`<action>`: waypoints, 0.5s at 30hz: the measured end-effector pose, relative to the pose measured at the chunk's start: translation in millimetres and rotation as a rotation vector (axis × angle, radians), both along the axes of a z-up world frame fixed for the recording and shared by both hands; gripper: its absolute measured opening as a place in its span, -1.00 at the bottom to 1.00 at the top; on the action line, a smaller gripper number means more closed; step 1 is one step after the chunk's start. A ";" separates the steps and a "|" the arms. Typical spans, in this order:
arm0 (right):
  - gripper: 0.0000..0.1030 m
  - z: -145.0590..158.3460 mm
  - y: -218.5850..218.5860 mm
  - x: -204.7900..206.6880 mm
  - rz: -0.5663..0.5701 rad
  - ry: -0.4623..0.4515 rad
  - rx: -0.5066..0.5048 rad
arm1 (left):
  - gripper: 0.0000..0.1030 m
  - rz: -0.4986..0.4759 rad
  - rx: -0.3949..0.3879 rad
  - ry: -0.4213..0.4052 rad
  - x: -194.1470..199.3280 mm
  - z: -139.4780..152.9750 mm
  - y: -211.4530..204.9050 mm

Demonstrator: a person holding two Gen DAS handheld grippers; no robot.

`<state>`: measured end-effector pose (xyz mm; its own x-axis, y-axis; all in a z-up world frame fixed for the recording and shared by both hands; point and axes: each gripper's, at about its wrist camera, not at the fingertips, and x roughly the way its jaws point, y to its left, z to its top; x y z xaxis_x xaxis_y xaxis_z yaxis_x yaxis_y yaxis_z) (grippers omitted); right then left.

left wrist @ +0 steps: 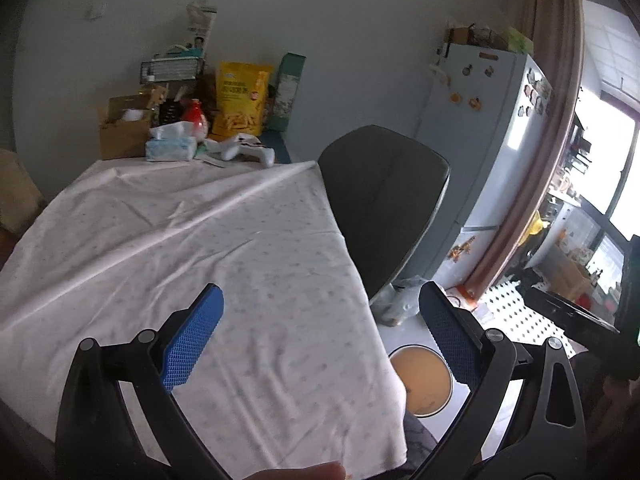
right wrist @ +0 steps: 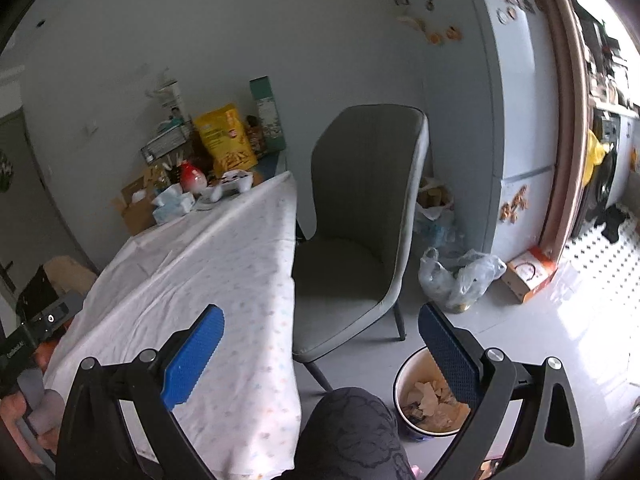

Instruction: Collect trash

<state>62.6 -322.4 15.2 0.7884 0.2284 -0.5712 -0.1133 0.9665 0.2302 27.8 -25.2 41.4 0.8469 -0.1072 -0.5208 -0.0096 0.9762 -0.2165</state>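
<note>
A round bin (right wrist: 428,394) stands on the floor beside the table, with crumpled paper trash inside. It also shows in the left wrist view (left wrist: 422,380), partly hidden by the tablecloth. My left gripper (left wrist: 320,312) is open and empty above the table's near right corner. My right gripper (right wrist: 320,332) is open and empty, held above the table edge and the bin. The white dotted tablecloth (left wrist: 200,240) shows no loose trash on its near part.
A grey chair (right wrist: 360,220) stands at the table's right side. Snack bags, a tissue pack (left wrist: 170,148), boxes and a game controller (left wrist: 248,150) crowd the far end. A plastic bag (right wrist: 460,276) and fridge (right wrist: 500,100) are beyond the chair. A knee (right wrist: 352,432) is below.
</note>
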 end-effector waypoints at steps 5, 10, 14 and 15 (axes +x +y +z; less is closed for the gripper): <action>0.85 7.8 18.8 -14.5 0.016 -0.007 -0.025 | 0.89 0.013 0.005 -0.014 -17.7 1.4 9.2; 0.85 18.8 23.7 -23.6 0.029 -0.021 -0.031 | 0.89 0.010 0.008 -0.021 -25.4 2.5 10.5; 0.85 24.5 19.1 -24.9 0.036 -0.005 -0.029 | 0.89 0.026 0.000 -0.043 -28.5 5.9 13.0; 0.85 25.1 17.7 -25.5 0.038 -0.001 -0.027 | 0.89 0.027 0.001 -0.043 -28.2 6.4 12.5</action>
<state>37.1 -304.7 40.3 0.7801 0.2429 -0.5766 -0.1503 0.9673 0.2041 -0.4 -12.7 47.8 0.8709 -0.0836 -0.4843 -0.0266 0.9760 -0.2163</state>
